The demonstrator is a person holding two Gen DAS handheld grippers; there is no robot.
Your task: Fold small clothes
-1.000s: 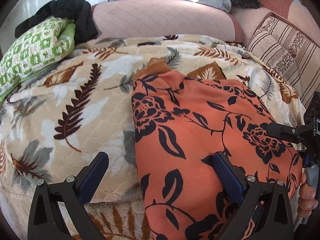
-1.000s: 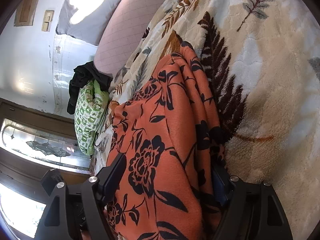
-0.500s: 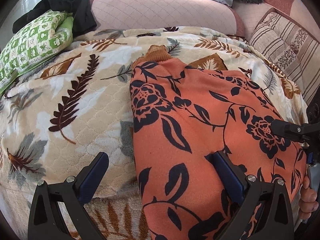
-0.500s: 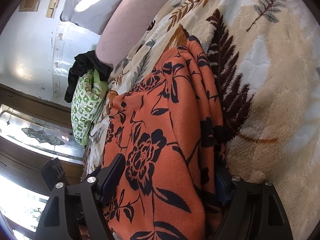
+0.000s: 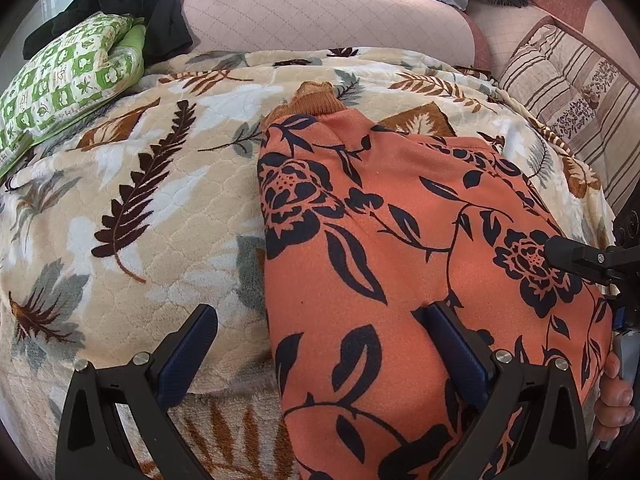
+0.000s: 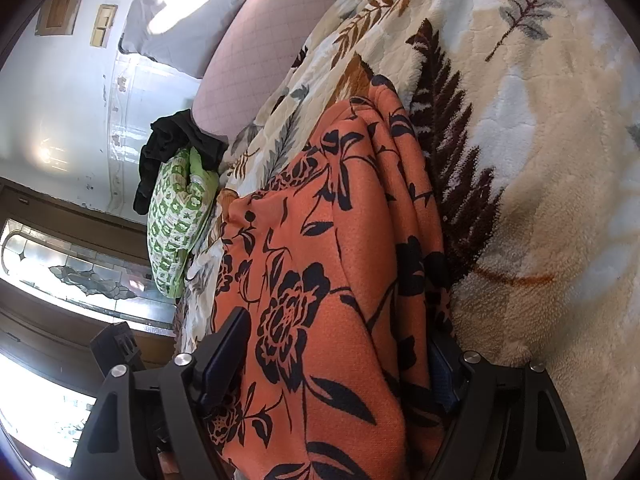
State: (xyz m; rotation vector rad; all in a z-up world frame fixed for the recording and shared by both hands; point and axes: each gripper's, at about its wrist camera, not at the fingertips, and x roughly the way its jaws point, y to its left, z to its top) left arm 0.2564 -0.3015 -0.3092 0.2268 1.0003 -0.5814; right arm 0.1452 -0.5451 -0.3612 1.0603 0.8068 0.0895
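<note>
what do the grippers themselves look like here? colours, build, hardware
Both match: the left gripper and right gripper have matte black angular frames with triangular cut-outs, silver round screw heads at the finger joints, and dark blue textured finger pads. No cables or markings visible. A bare hand shows at the left view's edge.

Bed [image 5: 328, 20], pink quilted headboard end, is carrying a cream plush blanket printed with brown and grey leaves [image 5: 132, 200]. Lying directly on the blanket: an orange garment with dark floral print [image 5: 380, 264], spreading flat; a green-and-white patterned cushion [image 5: 64, 84] sitting at the far left corner, a black cloth [image 5: 132, 4] draping over it.
</note>
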